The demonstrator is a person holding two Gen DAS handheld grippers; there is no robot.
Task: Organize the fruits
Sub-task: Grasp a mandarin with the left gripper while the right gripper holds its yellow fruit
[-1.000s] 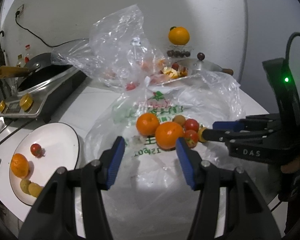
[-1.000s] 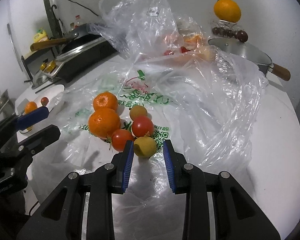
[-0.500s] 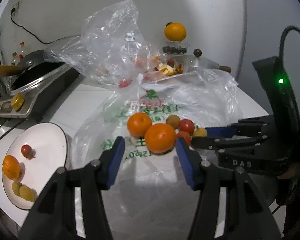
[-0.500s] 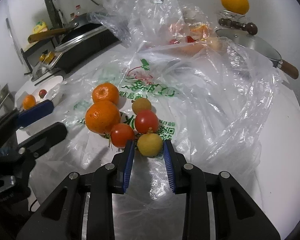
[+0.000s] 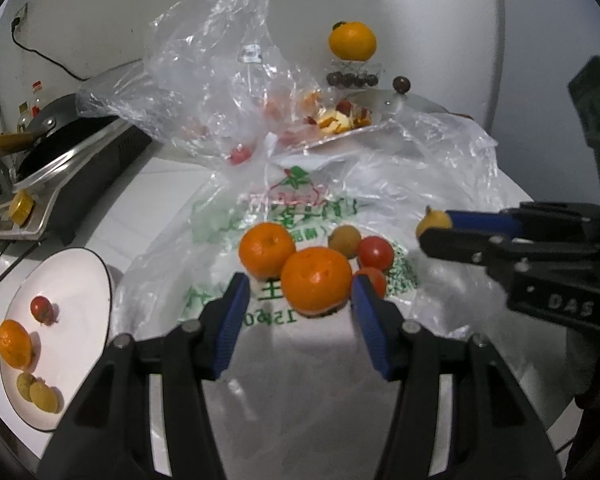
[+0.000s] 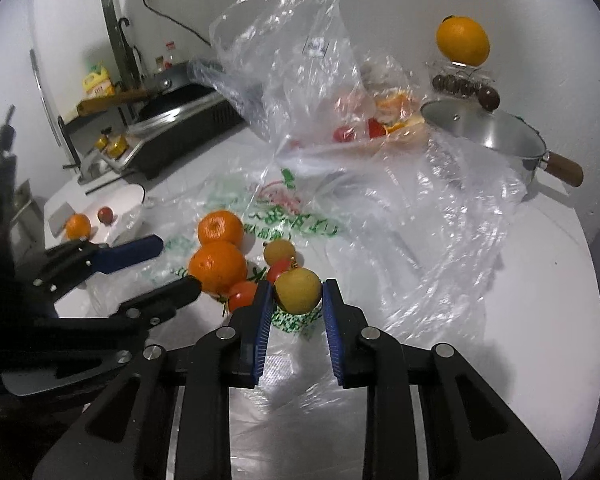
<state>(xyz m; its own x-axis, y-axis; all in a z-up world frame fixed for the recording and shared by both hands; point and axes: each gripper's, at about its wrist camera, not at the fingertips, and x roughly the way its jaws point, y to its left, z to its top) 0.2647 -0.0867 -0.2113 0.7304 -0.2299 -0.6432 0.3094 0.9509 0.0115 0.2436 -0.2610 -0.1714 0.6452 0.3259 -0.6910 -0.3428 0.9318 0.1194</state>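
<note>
A: Four fruits on the plate (image 5: 80, 280), far left: a tomato (image 5: 41, 309), a tangerine (image 5: 14, 343), two yellow ones at the near rim.

B: Next item, the left gripper (image 5: 296, 314)?

A: Jaws part-open, one on each side of the near orange (image 5: 315, 279), pads not touching it. Nothing held.

B: And the pile?

A: On the printed bag (image 5: 300, 208), mid-table: near orange, a second orange (image 5: 266, 249) touching it behind-left, a brownish fruit (image 5: 344, 241), two red tomatoes (image 5: 375, 253) on the right.

B: Right gripper (image 6: 294, 298)?

A: Shut on a yellow fruit (image 6: 298, 290), blue pads pressing both sides; the fruit sits clear of the bag, just right of the pile.

B: Background?

A: Clear bag (image 5: 216, 76) standing behind, a pan lid (image 6: 484, 130) at right, a big orange (image 6: 463, 40) above it.
</note>
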